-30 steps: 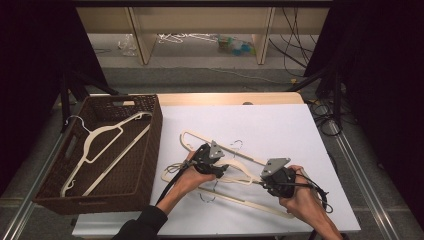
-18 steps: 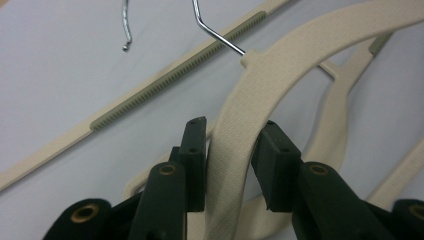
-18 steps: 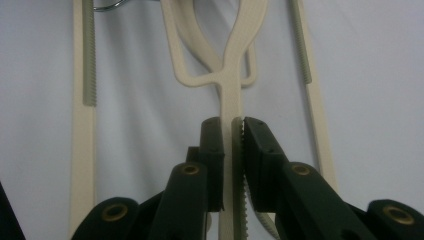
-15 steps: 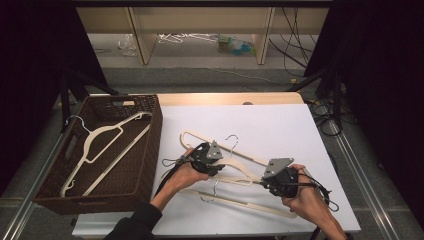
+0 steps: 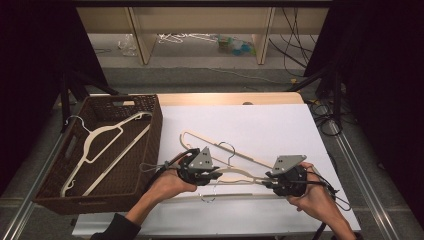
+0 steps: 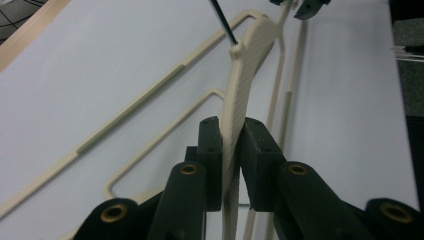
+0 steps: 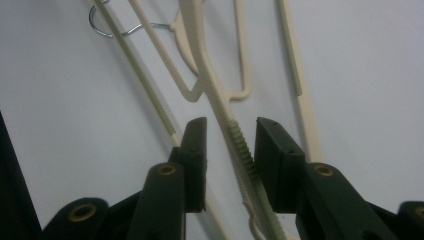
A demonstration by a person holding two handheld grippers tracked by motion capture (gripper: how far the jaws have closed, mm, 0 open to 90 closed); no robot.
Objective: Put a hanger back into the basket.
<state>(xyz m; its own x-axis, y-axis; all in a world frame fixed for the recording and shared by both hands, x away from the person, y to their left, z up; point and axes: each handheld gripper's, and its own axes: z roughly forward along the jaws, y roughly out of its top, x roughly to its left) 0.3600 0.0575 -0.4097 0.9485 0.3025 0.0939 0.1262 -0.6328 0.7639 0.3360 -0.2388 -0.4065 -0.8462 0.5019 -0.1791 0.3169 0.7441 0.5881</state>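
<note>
A cream plastic hanger (image 5: 235,173) stretches between my two grippers over the white table (image 5: 260,125). In the left gripper view, my left gripper (image 6: 231,125) has just been closing and its pads now press on the hanger's flat shoulder (image 6: 247,55), which is raised off the table. My left gripper (image 5: 200,169) sits left of centre in the high view. My right gripper (image 7: 230,127) has just been opening. The hanger's ribbed arm (image 7: 239,145) runs between its parted jaws, with a gap on the left side. In the high view my right gripper (image 5: 287,181) is near the front right.
Another cream hanger (image 5: 215,142) lies flat on the table behind the grippers, and a hanger bar with a wire hook (image 5: 209,197) lies in front. A brown wicker basket (image 5: 152,125) at the left holds one cream hanger (image 5: 100,142). Cables hang at the table's right edge.
The left gripper has shut on the hanger's shoulder and shifted slightly with it. The right gripper's jaws have parted, and that hand stayed in place.
</note>
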